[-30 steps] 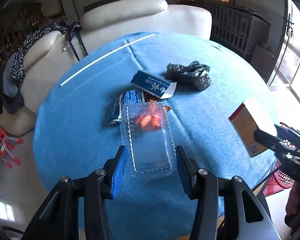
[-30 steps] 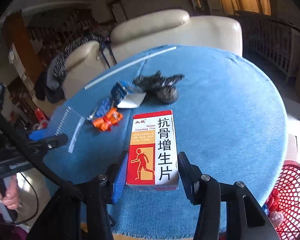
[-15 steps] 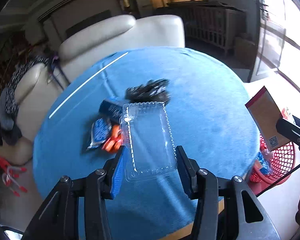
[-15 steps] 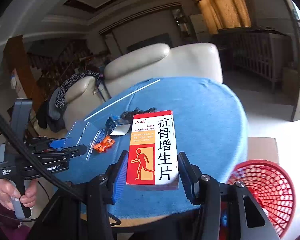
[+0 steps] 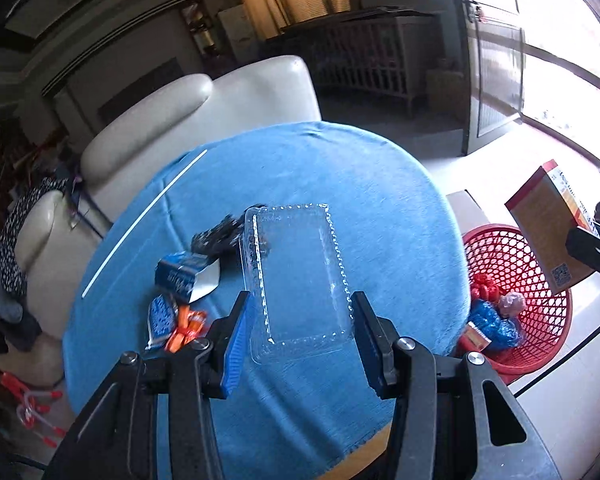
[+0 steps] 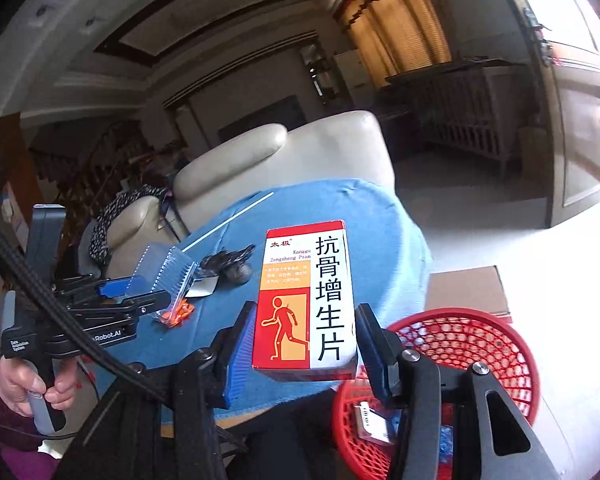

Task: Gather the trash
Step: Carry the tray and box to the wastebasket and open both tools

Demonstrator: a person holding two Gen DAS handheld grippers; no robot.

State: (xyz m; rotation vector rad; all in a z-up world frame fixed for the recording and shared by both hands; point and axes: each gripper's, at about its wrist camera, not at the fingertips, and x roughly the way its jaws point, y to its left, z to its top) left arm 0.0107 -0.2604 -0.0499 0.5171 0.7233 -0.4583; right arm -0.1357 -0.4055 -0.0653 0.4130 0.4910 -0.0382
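Left fingers: the left gripper (image 5: pixel 298 332) is clamped on a clear plastic tray (image 5: pixel 300 276), blue pads pressing its two long sides, tray lifted off the cloth.
Right fingers: the right gripper (image 6: pixel 300 344) is squeezed onto a red and white medicine box (image 6: pixel 306 300), held upright between the pads.
Box position: in the left view the box (image 5: pixel 548 236) hangs above the red basket (image 5: pixel 540 344), though whether squarely over the opening I cannot tell.
Tray position: up over the near part of the counter (image 5: pixel 380 208), the basket off to its right beside the counter edge.
Done: the basket already holds a blue wrapper (image 5: pixel 492 326), something red and a small pale bag, and both hands carry a piece.
Left to do: neither piece is dropped yet, and on the counter wait a blue carton (image 5: pixel 184 276), an orange wrapper (image 5: pixel 186 326), a black crumpled bag (image 5: pixel 216 236) and a white stick (image 5: pixel 140 224).
Left hand pose: angled steeply down over the cloth; a hand (image 6: pixel 32 384) wraps the handle low at the left of the right view.
Right hand pose: tipped only gently downward, looking over the basket rim toward the sofa (image 6: pixel 284 160).
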